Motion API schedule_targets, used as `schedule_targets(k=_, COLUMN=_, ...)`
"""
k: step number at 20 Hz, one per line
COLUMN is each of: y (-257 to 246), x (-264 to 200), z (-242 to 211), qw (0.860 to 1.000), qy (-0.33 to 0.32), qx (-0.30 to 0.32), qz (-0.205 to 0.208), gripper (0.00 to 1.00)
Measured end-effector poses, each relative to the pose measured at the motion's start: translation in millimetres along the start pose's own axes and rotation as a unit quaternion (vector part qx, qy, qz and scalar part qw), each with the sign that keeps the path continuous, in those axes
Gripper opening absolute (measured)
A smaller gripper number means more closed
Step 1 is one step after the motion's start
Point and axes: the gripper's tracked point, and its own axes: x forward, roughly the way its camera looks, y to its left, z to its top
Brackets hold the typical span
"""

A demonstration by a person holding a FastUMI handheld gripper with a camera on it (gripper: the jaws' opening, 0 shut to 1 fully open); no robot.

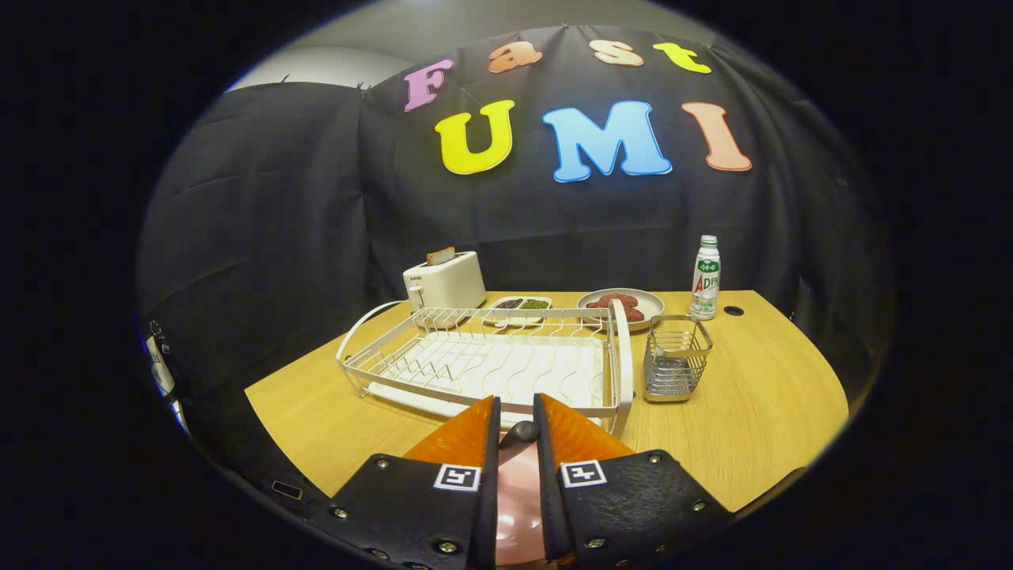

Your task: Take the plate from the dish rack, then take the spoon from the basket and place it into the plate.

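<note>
The tool point(516, 419) has its 2 fingers point(467, 435) close together with a narrow gap; a small dark round thing point(519, 432), maybe the spoon's end, sits in that gap near the tips, but I cannot tell if both fingers press on it; under the fingers lies a pink plate point(518, 507), seen through the gap; just ahead of the fingers is the white dish rack point(491, 360) on the wooden table point(760, 404); beside the rack stands a wire basket point(675, 358); beyond the rack are a white toaster point(445, 283) with bread in it, a small dish point(519, 309) with 2 parts, a plate of red food point(622, 304) and a bottle point(706, 277).
</note>
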Motion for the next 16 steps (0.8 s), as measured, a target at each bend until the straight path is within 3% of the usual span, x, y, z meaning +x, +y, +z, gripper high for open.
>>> schedule_targets(k=2, y=-4.2, x=-4.4, z=1.2, qw=1.0, qy=-0.003, qx=-0.014, qz=-0.004, gripper=0.28)
schedule_targets(k=7, y=-9.0, x=-7.0, z=13.0, qw=0.999, qy=-0.014, qx=-0.03, qz=-0.012, gripper=0.28)
schedule_targets(k=16, y=-25.7, x=-23.7, z=130.4, qw=0.988, qy=-0.133, qx=-0.035, qz=-0.068, gripper=0.31)
